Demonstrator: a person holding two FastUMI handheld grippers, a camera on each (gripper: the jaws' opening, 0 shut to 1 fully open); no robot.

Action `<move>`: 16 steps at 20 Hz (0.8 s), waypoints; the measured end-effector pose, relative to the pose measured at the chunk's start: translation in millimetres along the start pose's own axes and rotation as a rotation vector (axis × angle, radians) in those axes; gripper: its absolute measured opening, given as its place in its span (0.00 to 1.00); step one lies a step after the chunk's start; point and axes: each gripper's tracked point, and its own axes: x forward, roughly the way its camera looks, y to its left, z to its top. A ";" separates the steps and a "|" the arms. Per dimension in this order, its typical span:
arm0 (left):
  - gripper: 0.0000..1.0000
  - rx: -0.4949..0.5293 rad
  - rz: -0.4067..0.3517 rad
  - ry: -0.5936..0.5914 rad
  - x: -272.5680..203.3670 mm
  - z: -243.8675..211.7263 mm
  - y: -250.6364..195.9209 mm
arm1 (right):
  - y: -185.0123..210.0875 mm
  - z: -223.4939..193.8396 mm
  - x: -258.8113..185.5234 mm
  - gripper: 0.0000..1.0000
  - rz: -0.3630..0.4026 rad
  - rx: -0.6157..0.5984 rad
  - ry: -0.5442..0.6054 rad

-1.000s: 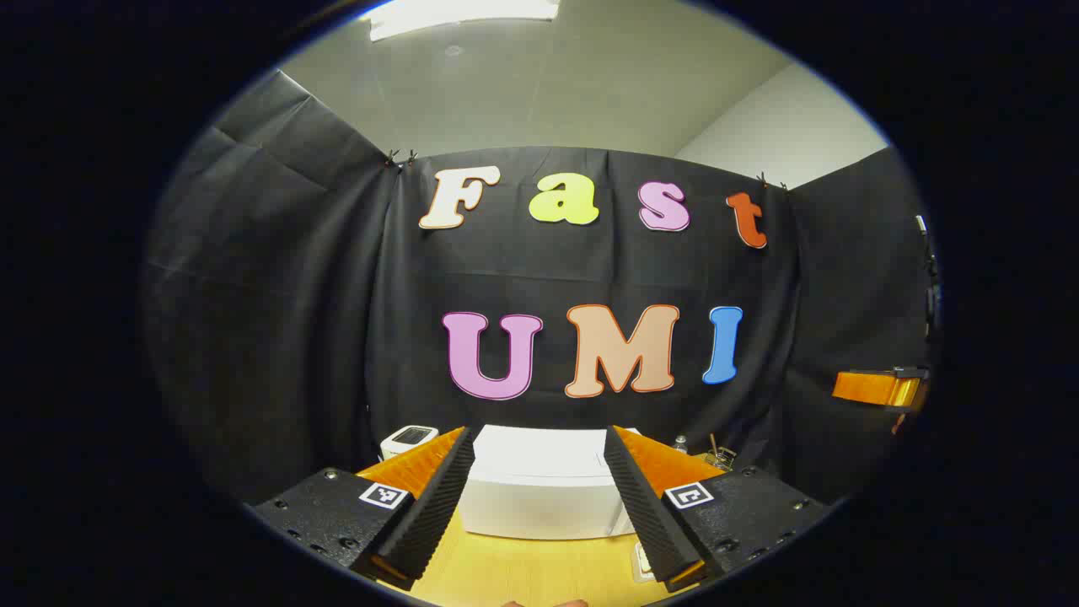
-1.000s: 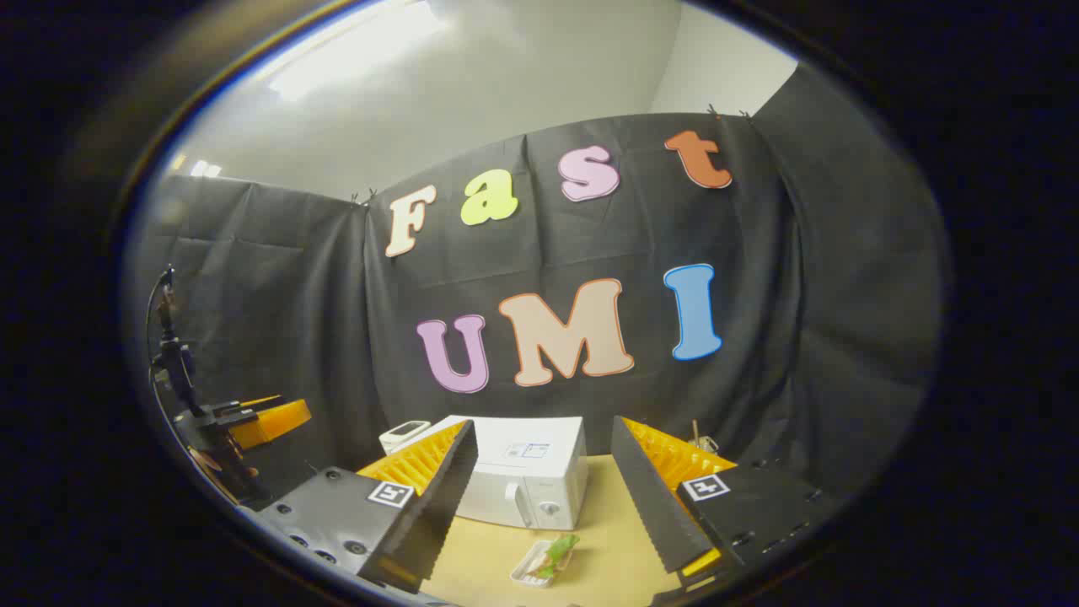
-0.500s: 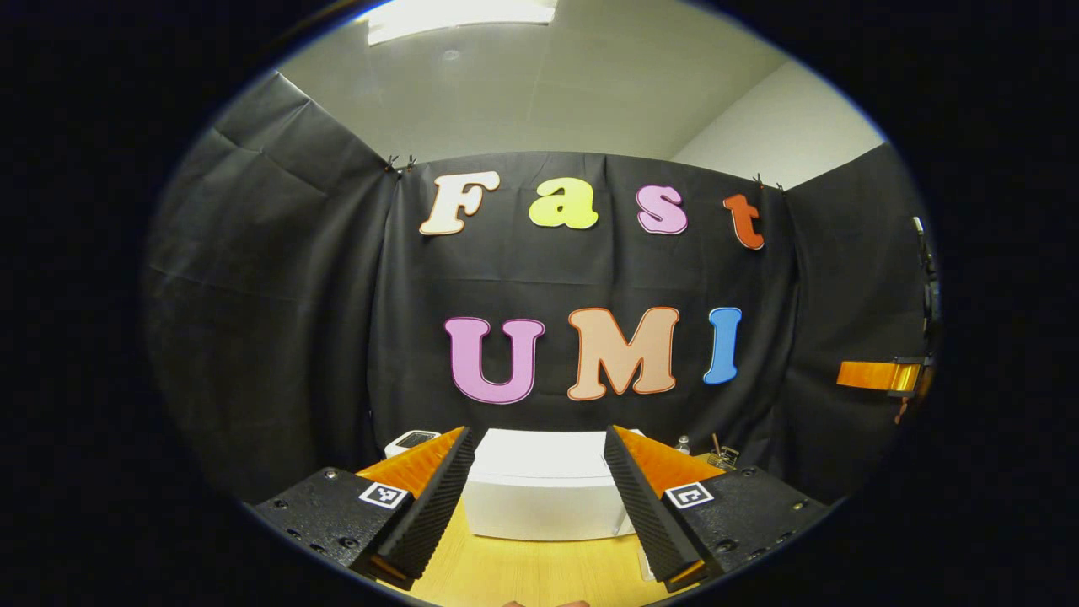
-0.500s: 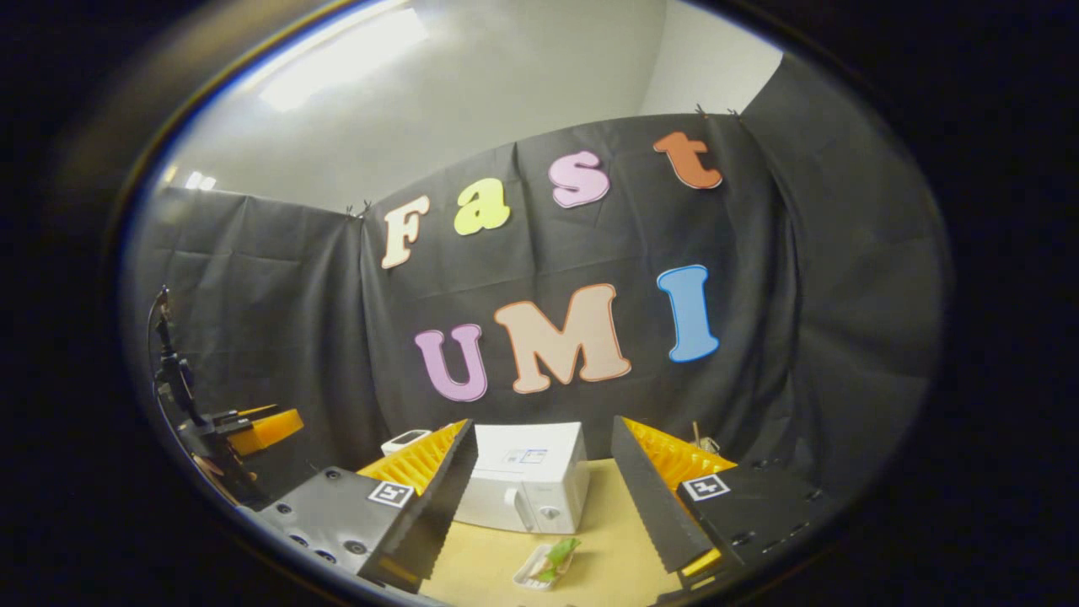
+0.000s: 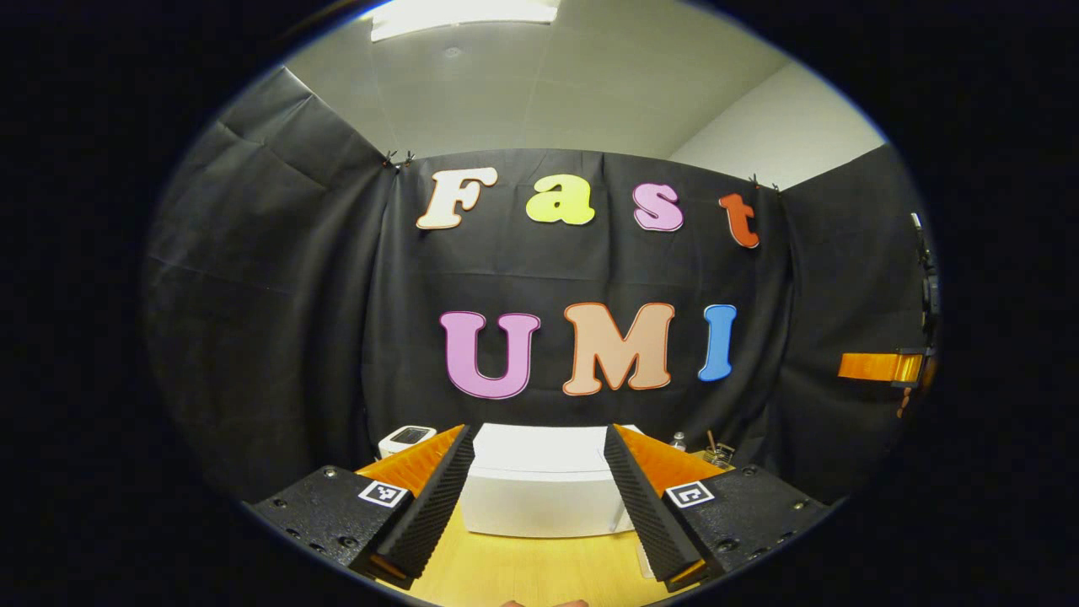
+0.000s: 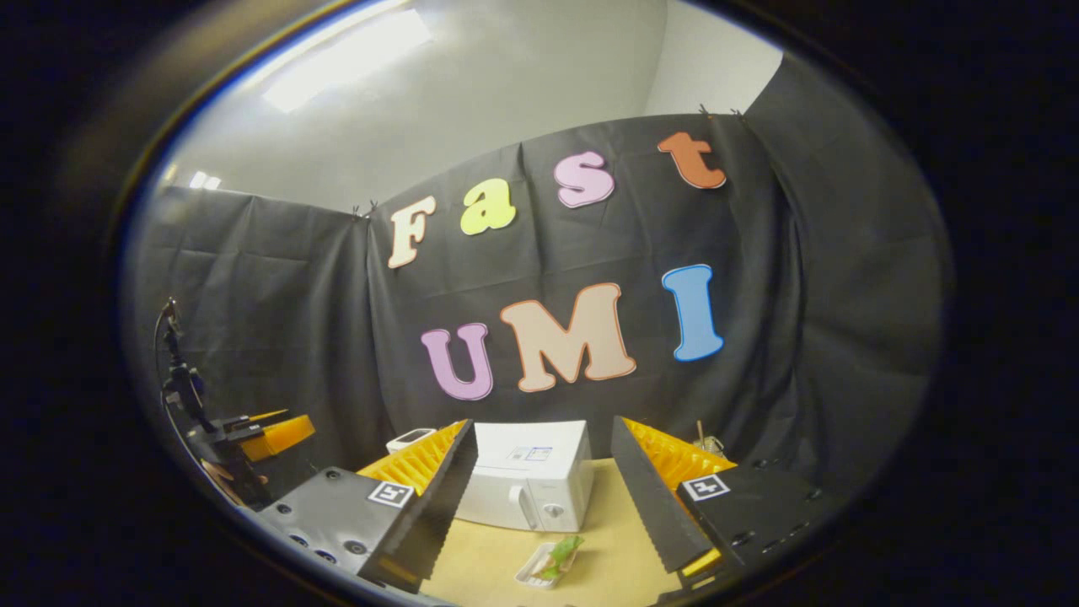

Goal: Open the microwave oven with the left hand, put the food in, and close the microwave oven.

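Both hand-held grippers released, microwave oven shut.
The left hand-held gripper [image 5: 539, 497] and right hand-held gripper [image 6: 544, 497] spread their 2 fingers, holding nothing; the white microwave oven [image 6: 527, 485] stands ahead on the tabletop [image 6: 620, 548], the food tray [image 6: 552, 561] before it.
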 end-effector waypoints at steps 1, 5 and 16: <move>0.95 -0.012 -0.024 -0.008 0.5 -5.0 -5.2 | -0.2 -2.5 0.4 0.99 0.001 0.000 0.007; 0.95 -0.025 -0.063 -0.043 1.5 -35.1 -15.0 | -5.4 -4.6 1.7 0.99 -0.020 0.007 0.003; 0.95 -0.009 -0.110 -0.031 31.5 -151.0 -55.7 | -4.2 -4.5 11.2 0.91 -0.033 0.002 -0.013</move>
